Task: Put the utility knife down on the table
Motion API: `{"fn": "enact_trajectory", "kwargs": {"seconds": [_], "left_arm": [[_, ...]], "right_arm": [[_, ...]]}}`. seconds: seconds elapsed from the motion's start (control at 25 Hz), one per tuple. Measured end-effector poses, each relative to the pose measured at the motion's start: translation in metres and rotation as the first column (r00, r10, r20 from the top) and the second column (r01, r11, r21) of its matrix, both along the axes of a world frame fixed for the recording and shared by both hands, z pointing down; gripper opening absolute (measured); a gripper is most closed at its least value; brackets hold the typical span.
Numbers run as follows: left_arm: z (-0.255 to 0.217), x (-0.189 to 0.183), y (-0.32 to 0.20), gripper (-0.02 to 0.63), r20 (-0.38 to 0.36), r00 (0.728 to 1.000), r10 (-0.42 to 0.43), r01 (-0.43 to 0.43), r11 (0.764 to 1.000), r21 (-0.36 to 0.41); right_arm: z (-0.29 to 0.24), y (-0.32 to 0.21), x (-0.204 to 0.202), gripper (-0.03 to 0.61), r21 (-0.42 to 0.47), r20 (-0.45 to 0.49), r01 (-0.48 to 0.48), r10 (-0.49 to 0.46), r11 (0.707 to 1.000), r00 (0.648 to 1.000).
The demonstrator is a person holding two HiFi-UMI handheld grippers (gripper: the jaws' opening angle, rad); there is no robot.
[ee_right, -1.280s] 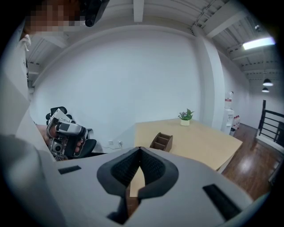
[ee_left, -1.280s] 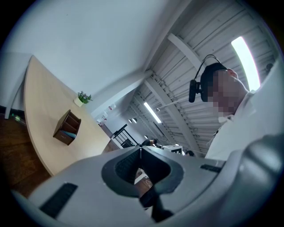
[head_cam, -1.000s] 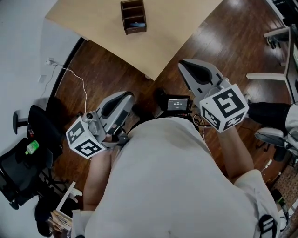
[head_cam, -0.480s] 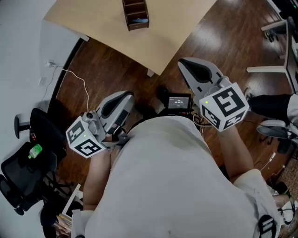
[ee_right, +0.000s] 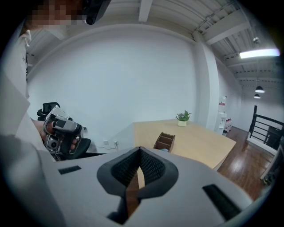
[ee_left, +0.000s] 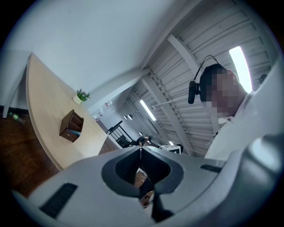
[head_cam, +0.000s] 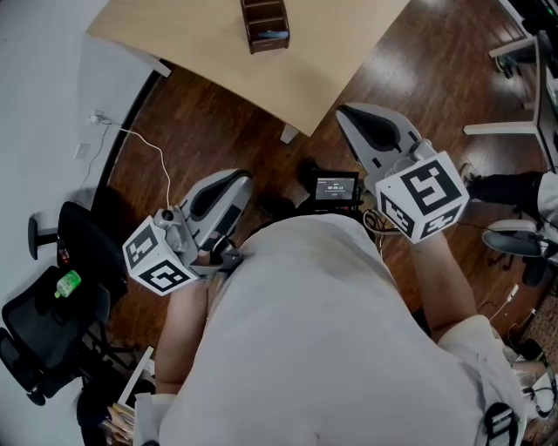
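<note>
No utility knife shows in any view. My left gripper [head_cam: 234, 181] is held low by the person's left hip, its jaws closed tip to tip with nothing between them [ee_left: 140, 150]. My right gripper [head_cam: 347, 115] is held out in front of the body, pointing toward the light wooden table [head_cam: 331, 52]; its jaws are also shut and empty [ee_right: 140, 150]. A brown desk organizer [head_cam: 266, 24] stands on the table, well ahead of both grippers, with something blue in its lower slot. The right gripper view shows the organizer [ee_right: 164, 142] just beyond the jaw tips.
A small potted plant [ee_right: 182, 118] sits at the table's far end. A black device with a lit screen [head_cam: 335, 186] hangs at the person's front. Dark wooden floor [head_cam: 218, 122] lies between me and the table. A black office chair [head_cam: 48, 305] stands at the left, a white cable [head_cam: 144, 139] on the floor.
The table and organizer have slid slightly right in the head view as the person moves. Both grippers stay shut and empty, held as before.
</note>
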State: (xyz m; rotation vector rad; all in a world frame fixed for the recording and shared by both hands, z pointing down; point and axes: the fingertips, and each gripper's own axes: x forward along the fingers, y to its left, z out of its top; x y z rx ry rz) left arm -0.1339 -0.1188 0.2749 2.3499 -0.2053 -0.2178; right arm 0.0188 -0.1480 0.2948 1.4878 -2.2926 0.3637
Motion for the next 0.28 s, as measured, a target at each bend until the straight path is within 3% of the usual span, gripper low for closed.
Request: {"fn": "enact_trajectory", "kwargs": {"seconds": [0.28], "left_arm": [[0.0034,-0.0069,0.0020,0.003,0.000,1.000,-0.002,0.002,1.000,-0.006]], "right_arm": [[0.0053,0.0006,-0.0069,0.002,-0.006,-0.007,0.004,-0.004,1.000,1.000]]}}
